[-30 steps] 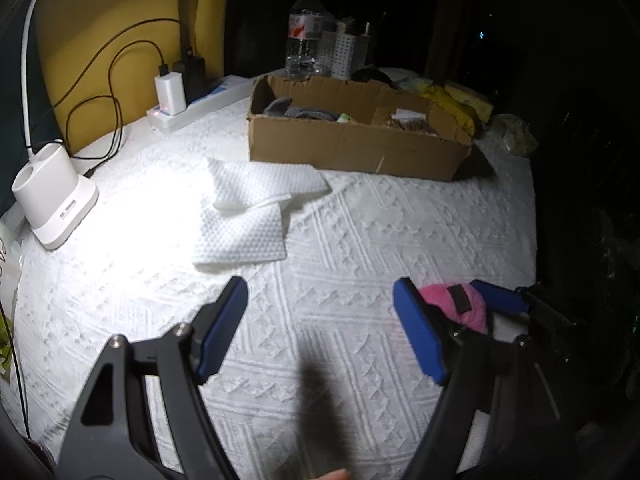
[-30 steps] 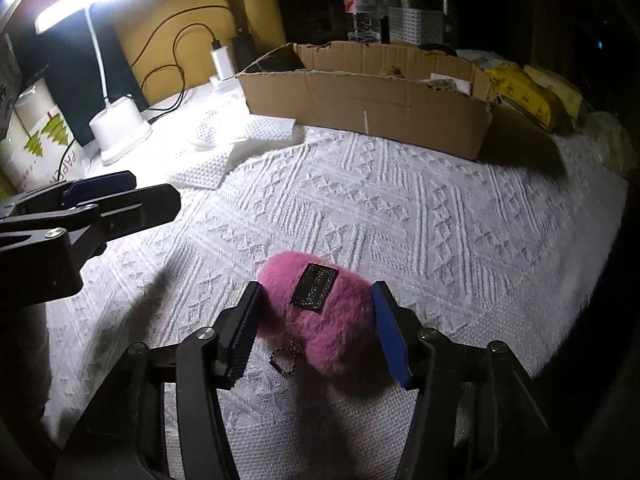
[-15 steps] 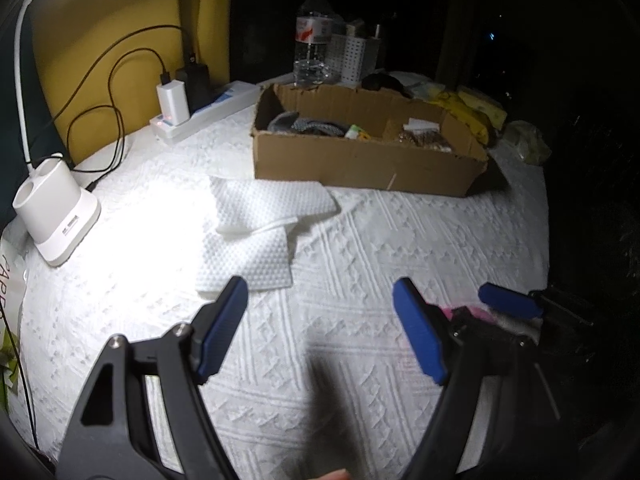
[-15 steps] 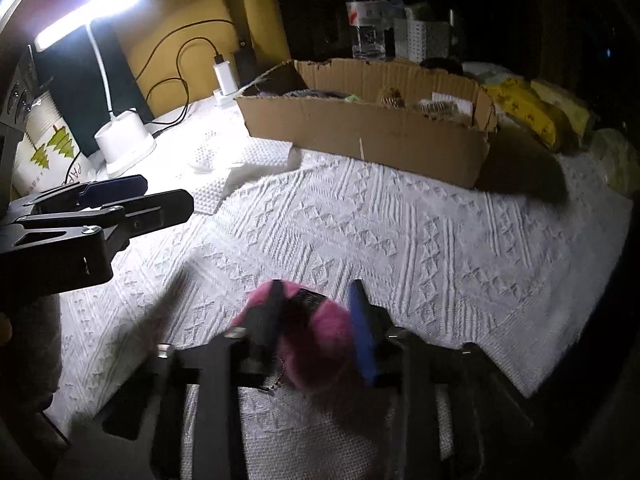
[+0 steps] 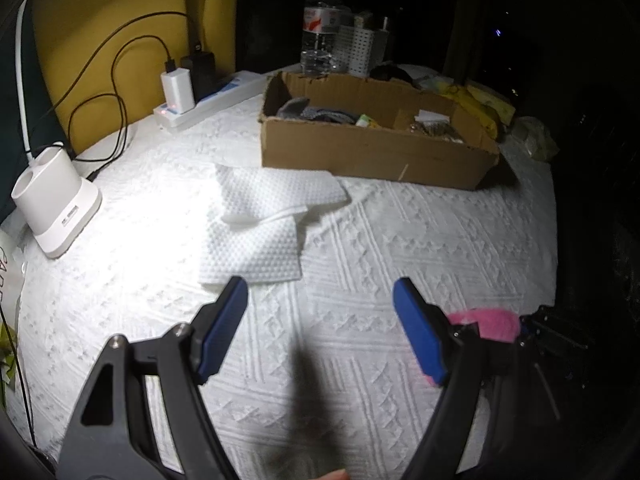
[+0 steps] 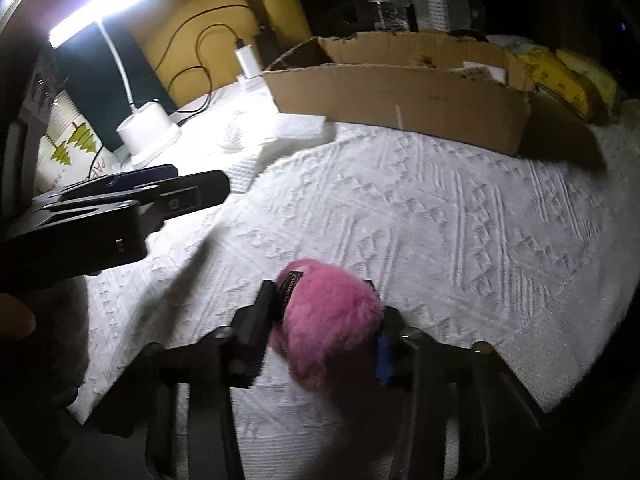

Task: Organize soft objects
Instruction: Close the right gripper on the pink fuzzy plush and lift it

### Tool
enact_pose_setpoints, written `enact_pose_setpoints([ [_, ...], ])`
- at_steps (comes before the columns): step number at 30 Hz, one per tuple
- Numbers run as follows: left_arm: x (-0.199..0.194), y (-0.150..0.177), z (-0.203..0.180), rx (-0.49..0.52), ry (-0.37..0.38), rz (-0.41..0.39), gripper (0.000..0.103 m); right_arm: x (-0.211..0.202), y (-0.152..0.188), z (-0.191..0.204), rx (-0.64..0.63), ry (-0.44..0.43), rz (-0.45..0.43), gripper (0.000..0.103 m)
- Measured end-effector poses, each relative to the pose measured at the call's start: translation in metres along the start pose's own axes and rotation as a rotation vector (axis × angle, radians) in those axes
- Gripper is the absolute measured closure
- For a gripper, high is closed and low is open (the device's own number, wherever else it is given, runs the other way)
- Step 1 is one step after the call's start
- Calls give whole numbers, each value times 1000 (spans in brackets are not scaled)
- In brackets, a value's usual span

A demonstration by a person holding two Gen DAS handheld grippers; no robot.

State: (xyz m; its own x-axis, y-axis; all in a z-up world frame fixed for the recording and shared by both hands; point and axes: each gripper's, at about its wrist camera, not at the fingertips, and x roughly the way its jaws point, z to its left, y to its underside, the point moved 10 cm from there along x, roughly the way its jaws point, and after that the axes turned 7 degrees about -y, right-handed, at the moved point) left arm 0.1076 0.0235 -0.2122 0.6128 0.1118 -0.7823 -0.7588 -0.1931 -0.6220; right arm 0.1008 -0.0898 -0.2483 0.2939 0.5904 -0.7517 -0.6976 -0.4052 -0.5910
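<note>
My right gripper is shut on a fluffy pink pouch with a dark label, held just above the white quilted cover. The pouch also shows in the left wrist view, behind the right finger. My left gripper is open and empty, hovering over the cover; it appears at the left of the right wrist view. Two white textured cloths lie overlapped ahead of the left gripper. A cardboard box holding soft items stands at the back; it also shows in the right wrist view.
A white desk lamp base stands at the left, with a power strip and chargers behind. A water bottle and white perforated holder stand behind the box. Yellow packets lie right of it. The cover's edge drops off at the right.
My right gripper closed on the pink pouch and lifted it slightly. My left gripper stayed open and drifted a little.
</note>
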Motion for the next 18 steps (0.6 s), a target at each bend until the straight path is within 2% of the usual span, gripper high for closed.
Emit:
enact_pose_setpoints([
  [9, 9, -22, 12, -16, -25, -13, 27, -14, -29, -10, -8, 24, -52, 67],
  [18, 45, -50, 19, -6, -72, -16, 27, -12, -56, -37, 17, 36, -73, 67],
])
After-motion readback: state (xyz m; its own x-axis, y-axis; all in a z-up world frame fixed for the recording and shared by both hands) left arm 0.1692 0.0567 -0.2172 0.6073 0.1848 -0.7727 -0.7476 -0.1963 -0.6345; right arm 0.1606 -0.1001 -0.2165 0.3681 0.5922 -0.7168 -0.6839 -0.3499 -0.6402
